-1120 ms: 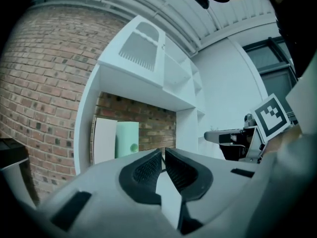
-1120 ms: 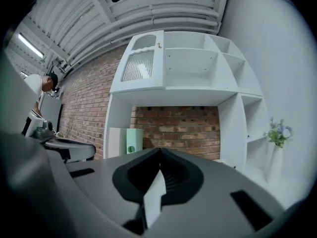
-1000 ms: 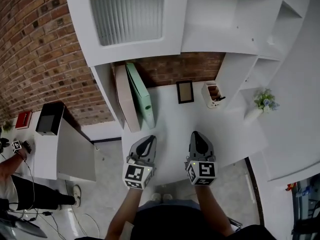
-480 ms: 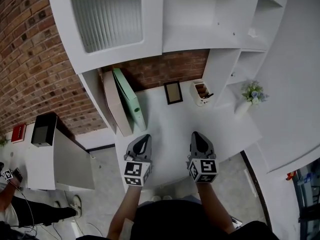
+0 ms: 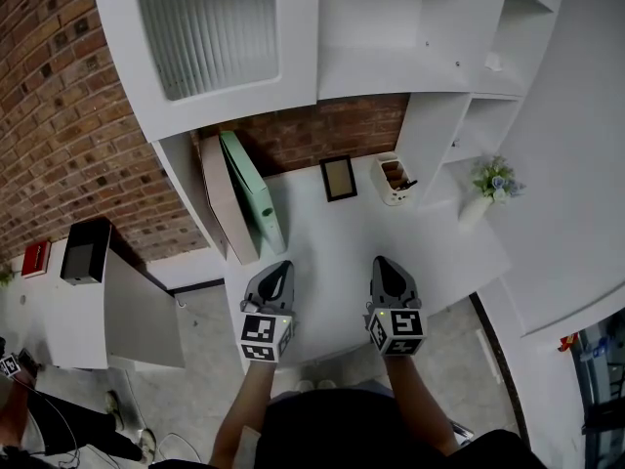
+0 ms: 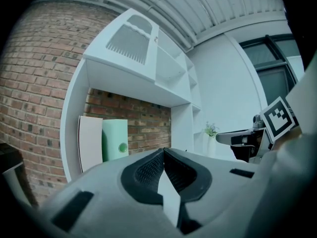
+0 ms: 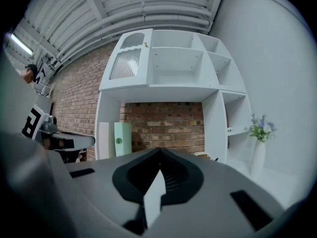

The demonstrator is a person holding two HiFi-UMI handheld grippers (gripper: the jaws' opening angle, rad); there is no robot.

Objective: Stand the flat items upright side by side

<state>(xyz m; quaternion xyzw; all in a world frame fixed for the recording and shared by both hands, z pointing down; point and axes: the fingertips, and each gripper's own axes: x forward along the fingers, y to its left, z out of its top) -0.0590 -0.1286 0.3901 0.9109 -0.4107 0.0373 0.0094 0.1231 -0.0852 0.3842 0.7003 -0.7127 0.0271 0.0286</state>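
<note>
- On the white desk (image 5: 332, 252), at the left end of the alcove under the shelf unit (image 5: 293, 57): pale folder (image 5: 223, 201) and green binder (image 5: 252, 193), both upright on edge, side by side and touching, the folder against the unit's left wall.
- In both gripper views: binder's spine facing outward, with a round finger hole low on it, and brick wall (image 5: 322, 135) behind.
- Farther right along the back of the desk, well apart from the binder: dark picture frame (image 5: 339, 178), standing close to the brick.
- Just right of the frame, near the alcove's right wall: white pen cup (image 5: 394, 180) with dark things poking out; too small to tell what they are.
- On a lower side shelf to the right: white vase of flowers (image 5: 488, 186).
- At the desk's near edge: left gripper (image 5: 280, 267), jaws pressed together with nothing between them, pointing level into the alcove, well apart from folder and binder.
- Beside it to the right, near but not touching: right gripper (image 5: 383, 262), likewise closed tight and empty, level and roughly parallel to the left one.
- Behind each set of jaws: marker cube, facing up toward the head camera, with the person's forearms below.
- Left of the desk: low white cabinet (image 5: 137, 301) carrying a black box (image 5: 81, 252).
</note>
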